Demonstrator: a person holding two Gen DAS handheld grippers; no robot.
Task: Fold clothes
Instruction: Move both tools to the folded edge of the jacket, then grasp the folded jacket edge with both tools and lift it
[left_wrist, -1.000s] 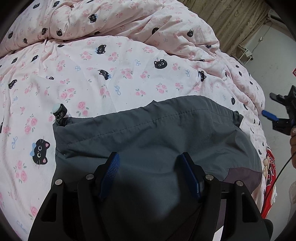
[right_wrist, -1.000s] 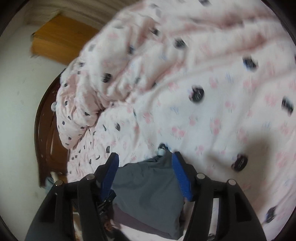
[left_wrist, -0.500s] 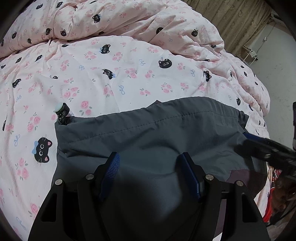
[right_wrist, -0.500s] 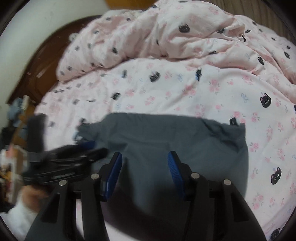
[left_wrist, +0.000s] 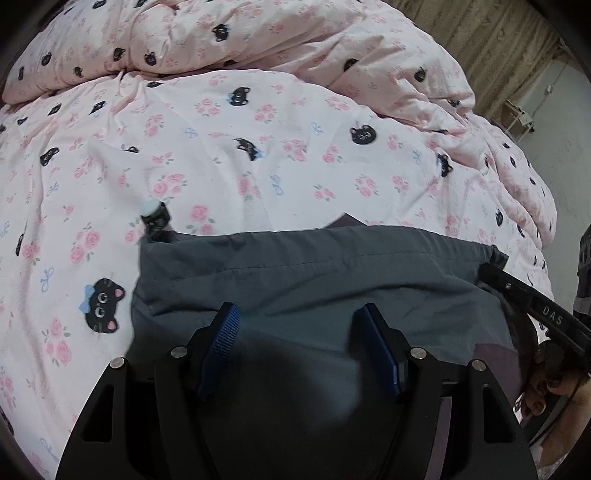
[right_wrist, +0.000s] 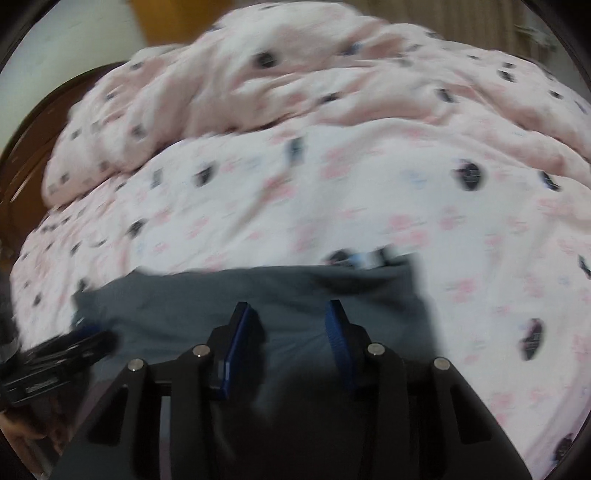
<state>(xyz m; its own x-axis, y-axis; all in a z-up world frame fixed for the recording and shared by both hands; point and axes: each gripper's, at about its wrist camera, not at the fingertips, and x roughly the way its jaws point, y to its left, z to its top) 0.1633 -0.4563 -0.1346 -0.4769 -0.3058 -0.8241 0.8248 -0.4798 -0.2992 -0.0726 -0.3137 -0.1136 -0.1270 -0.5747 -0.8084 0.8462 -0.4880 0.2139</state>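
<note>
A grey garment (left_wrist: 325, 280) lies folded flat on the pink cat-print duvet (left_wrist: 258, 140), with a drawstring toggle (left_wrist: 155, 216) at its far left corner. My left gripper (left_wrist: 299, 347) hovers open over the garment's near part, nothing between its fingers. My right gripper (left_wrist: 491, 275) reaches in from the right, its tip at the garment's right corner, held by a hand (left_wrist: 546, 391). The right wrist view is blurred. There the right gripper (right_wrist: 288, 332) is open above the garment (right_wrist: 229, 299), and the left gripper (right_wrist: 62, 350) shows at the left edge.
Bunched duvet (left_wrist: 280, 40) piles up at the far side of the bed. A dark wooden headboard (right_wrist: 40, 122) stands at the left of the right wrist view. A beige curtain (left_wrist: 491, 37) and the floor lie beyond the bed's right side.
The right gripper swung in from off the bed's right side to the garment's right edge, and its jaws narrowed. The left gripper stayed over the garment, moving slightly closer.
</note>
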